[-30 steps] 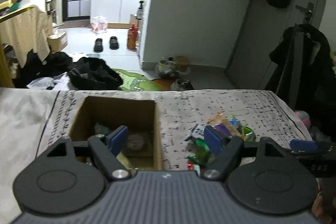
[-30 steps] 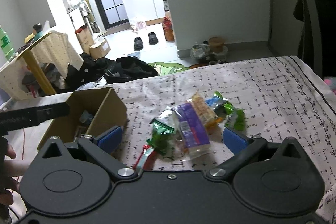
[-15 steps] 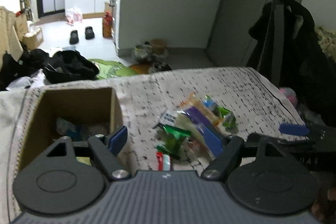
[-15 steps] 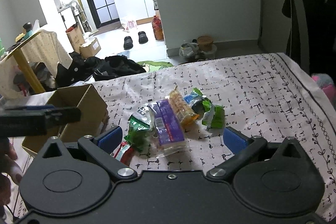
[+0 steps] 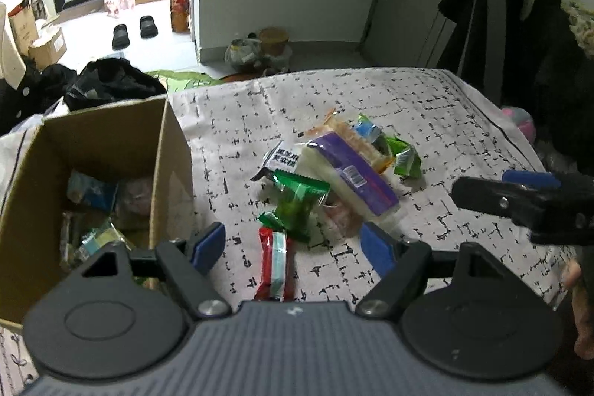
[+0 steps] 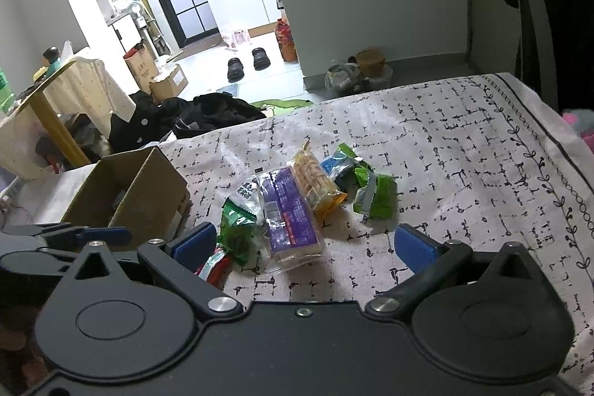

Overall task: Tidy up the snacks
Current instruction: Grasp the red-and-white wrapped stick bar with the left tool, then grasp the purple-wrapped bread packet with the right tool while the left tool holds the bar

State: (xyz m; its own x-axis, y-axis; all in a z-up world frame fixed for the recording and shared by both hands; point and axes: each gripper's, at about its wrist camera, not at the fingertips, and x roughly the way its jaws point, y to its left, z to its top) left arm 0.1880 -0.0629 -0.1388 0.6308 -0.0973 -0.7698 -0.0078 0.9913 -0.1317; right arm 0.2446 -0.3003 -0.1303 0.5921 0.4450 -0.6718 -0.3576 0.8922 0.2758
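A pile of snack packets lies on the patterned cloth: a purple-and-white pack (image 5: 352, 175) (image 6: 287, 210), a dark green packet (image 5: 297, 201) (image 6: 237, 232), a red bar (image 5: 274, 262), an orange cracker pack (image 6: 315, 179) and light green packets (image 5: 402, 156) (image 6: 375, 195). An open cardboard box (image 5: 163, 151) (image 6: 148, 188) holding several snacks stands left of the pile. My left gripper (image 5: 295, 245) is open and empty, just above the red bar. My right gripper (image 6: 302, 244) is open and empty, near the pile's front.
The cloth-covered surface (image 6: 464, 151) ends at a far edge, beyond which are black bags (image 5: 111, 84) on the floor. Dark coats (image 5: 519, 25) hang at the right. The right gripper's side shows in the left wrist view (image 5: 527, 199).
My left gripper has swung right from over the box to the snack pile and moved closer to it. My right gripper has shifted slightly; the pile now sits between its fingers.
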